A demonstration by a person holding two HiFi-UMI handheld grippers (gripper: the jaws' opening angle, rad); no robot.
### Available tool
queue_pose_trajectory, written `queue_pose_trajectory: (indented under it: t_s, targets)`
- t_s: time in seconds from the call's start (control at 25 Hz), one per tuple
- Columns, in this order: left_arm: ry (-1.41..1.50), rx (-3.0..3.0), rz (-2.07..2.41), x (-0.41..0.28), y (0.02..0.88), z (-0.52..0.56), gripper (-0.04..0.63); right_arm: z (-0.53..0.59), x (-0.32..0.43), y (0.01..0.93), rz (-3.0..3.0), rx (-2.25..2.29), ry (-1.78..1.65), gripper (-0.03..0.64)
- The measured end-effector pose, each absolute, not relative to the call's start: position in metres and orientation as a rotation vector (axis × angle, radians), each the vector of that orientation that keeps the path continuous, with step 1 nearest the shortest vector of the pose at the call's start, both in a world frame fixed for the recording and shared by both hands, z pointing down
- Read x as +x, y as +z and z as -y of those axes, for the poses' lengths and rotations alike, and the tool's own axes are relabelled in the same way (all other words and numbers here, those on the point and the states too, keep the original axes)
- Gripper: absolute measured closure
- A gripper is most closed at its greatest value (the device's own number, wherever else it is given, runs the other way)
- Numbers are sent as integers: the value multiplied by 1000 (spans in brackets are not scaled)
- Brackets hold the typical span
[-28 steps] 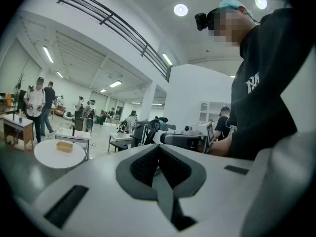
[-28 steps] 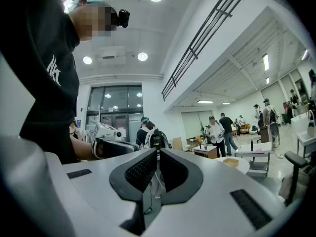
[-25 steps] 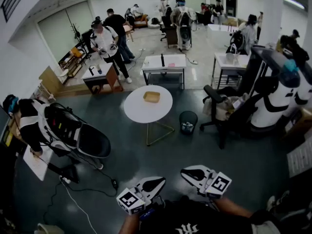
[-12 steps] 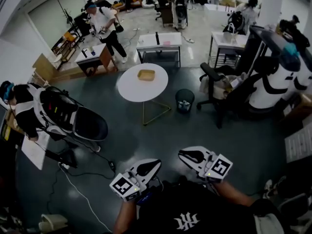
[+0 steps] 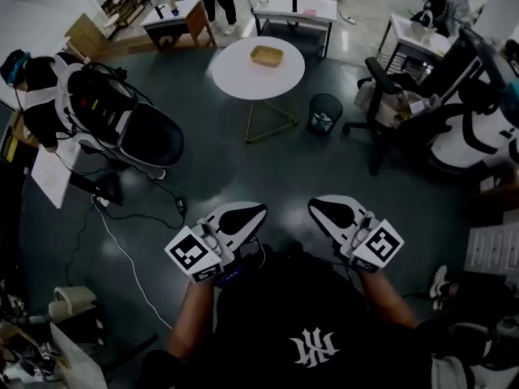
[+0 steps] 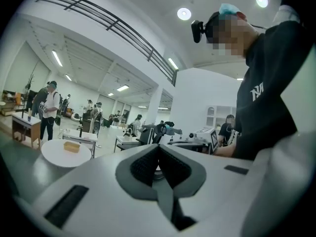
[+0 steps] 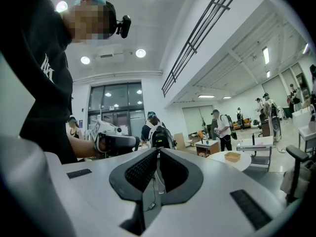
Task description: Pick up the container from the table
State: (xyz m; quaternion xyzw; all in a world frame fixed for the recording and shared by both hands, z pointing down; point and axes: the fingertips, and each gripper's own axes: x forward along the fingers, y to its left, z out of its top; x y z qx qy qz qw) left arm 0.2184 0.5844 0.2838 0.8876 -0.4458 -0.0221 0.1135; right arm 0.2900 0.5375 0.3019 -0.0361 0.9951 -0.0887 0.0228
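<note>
The container (image 5: 266, 56) is a small tan tray lying on a round white table (image 5: 240, 77) far across the dark floor. It also shows small in the left gripper view, the container (image 6: 71, 146) on the table (image 6: 55, 156), and in the right gripper view, the container (image 7: 232, 156) on the table (image 7: 221, 162). My left gripper (image 5: 259, 210) and right gripper (image 5: 313, 204) are held close to my body, side by side, pointing level and turned towards each other. Both are shut with nothing between the jaws, as the left gripper (image 6: 159, 154) and right gripper (image 7: 158, 163) show in their own views.
A black waste bin (image 5: 324, 113) stands right of the table, with an office chair (image 5: 391, 108) beyond it. A large black-and-white rig (image 5: 122, 120) and floor cables (image 5: 122, 254) lie to the left. Desks (image 5: 292, 6) and several people are at the back.
The head view has tilted down: the table and container sit nearer the top of the picture, the grippers higher in it. Both grippers stay shut and near my body.
</note>
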Motion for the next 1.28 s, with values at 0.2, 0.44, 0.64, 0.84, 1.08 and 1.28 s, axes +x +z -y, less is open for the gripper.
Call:
queue_pose_trajectory:
  t_s: [0.2,0.44,0.64,0.84,1.08,1.28]
  targets:
    - [-63,2595,1333,217,284,-586,592,-542,288,304,-3088,-57,-282,575]
    - [-71,2553,1348,220,296,-588,592,-540,297,309,-3084,-45,-311,575]
    - [-80,2527,1349,221,300,-597,592,-545,307,314,-3088,-66,-317,575]
    - [-98,2485,1349,214,306,-594,592,-536,320,329,-3069,-134,-389,575]
    - [-84,2476,1322,217,313,-569,592,-513,336,336,-3046,-180,-438,575]
    - [-110,2467,1275,205,323,-549,592,-498,327,340,-3053,-224,-432,575]
